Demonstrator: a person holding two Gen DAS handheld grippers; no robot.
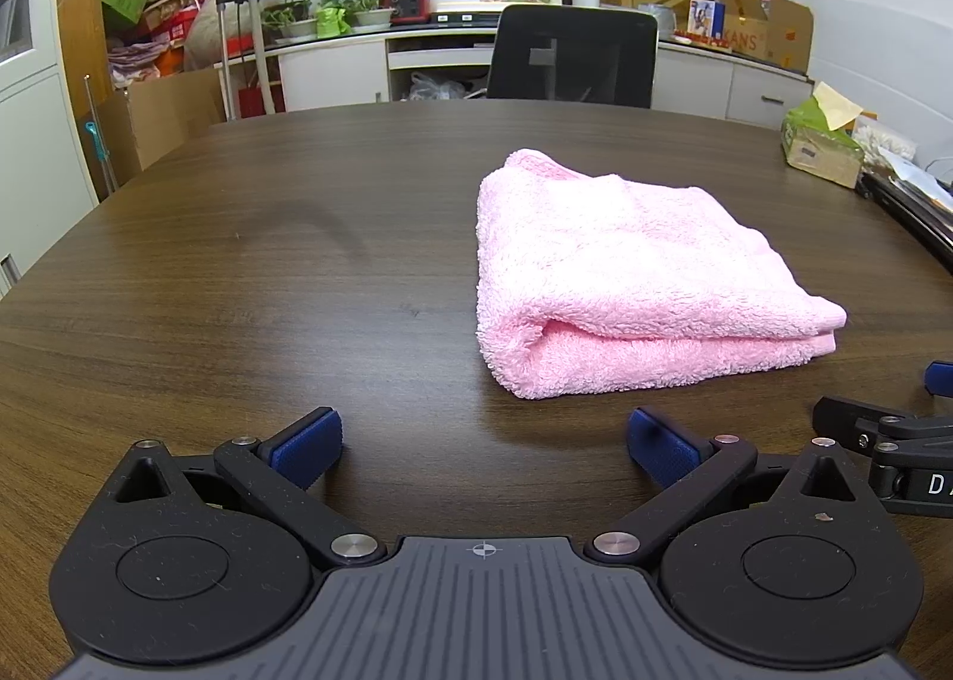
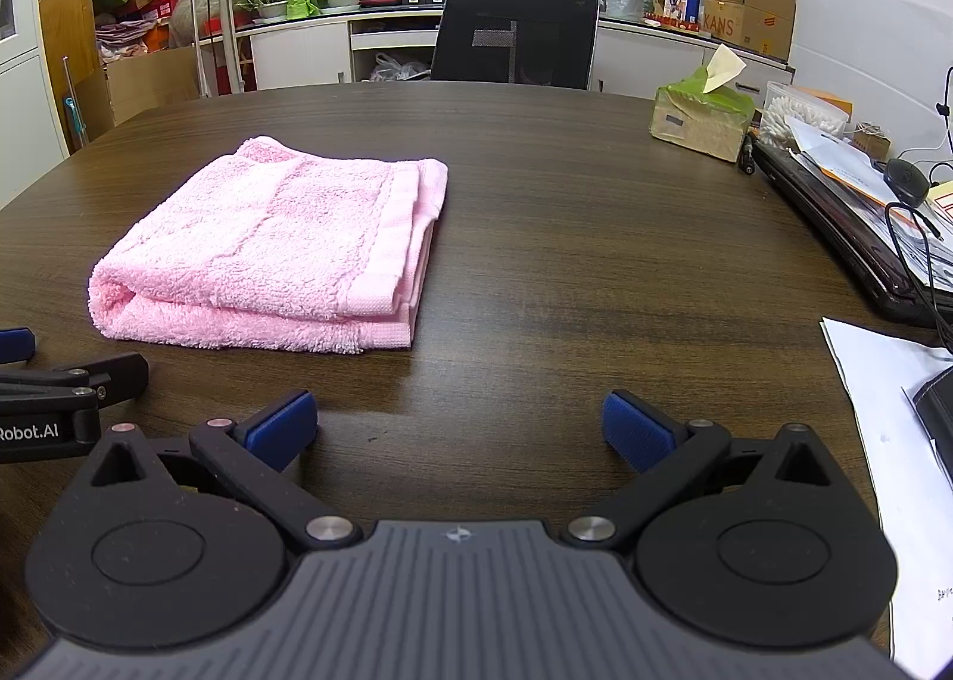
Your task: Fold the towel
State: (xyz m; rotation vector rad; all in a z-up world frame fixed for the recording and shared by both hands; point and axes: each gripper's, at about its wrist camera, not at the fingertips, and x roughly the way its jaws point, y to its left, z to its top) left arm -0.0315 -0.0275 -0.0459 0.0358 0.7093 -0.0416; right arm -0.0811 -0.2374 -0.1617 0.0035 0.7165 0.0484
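So from your left gripper (image 1: pixel 483 445), jaws spread wide and empty, the pink towel (image 1: pixel 631 287) sits folded ahead-right, while your right gripper (image 2: pixel 460 430), also apart, has it ahead-left, so you're probably finished or need one last fold.

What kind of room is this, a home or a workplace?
Most likely an office. A black mesh desk chair stands behind the dark wooden table, papers and a laptop are piled at its right edge, and cardboard boxes sit on the cabinets behind.

Left tool (image 1: pixel 483 445) spread wide, right tool (image 2: pixel 460 430) likewise
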